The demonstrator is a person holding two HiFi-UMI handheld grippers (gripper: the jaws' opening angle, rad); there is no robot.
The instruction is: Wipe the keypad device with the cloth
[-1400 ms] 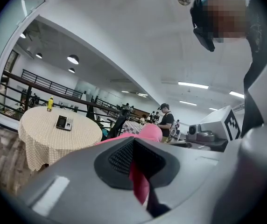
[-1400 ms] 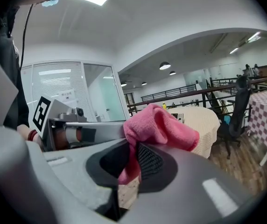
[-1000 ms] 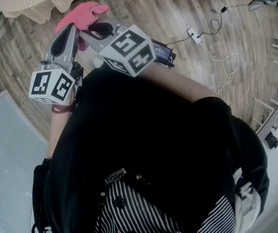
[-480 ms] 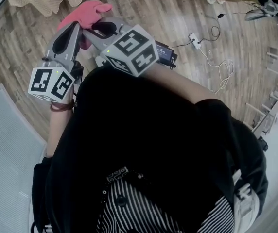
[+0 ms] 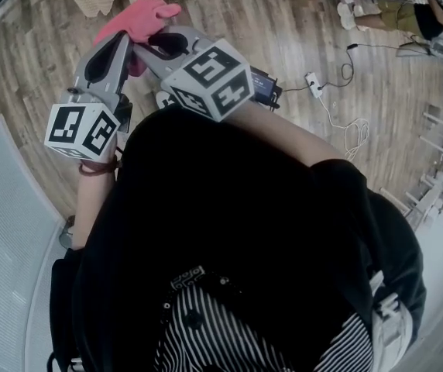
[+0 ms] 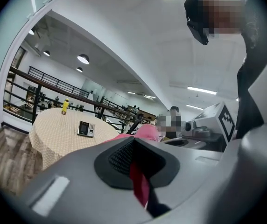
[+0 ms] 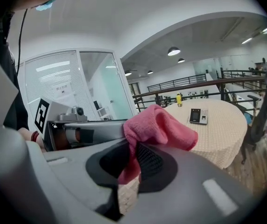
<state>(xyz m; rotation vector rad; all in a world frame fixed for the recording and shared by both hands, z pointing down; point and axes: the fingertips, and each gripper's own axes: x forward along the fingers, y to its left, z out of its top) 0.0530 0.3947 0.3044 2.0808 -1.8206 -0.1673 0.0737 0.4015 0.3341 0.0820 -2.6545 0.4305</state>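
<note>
Left gripper [image 5: 122,43] and right gripper [image 5: 138,46] both pinch the pink cloth [image 5: 138,18], upper left of the head view — wiping not begun, since the keypad device [image 7: 198,116] lies well apart on the table [image 7: 227,129].

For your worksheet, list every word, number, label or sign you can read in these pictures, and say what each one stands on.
No text here can be read.
Notice on the glass wall: too blurred to read.
Keypad device: keys and screen too small to read.
Black box with pale print: too small to read.
</note>
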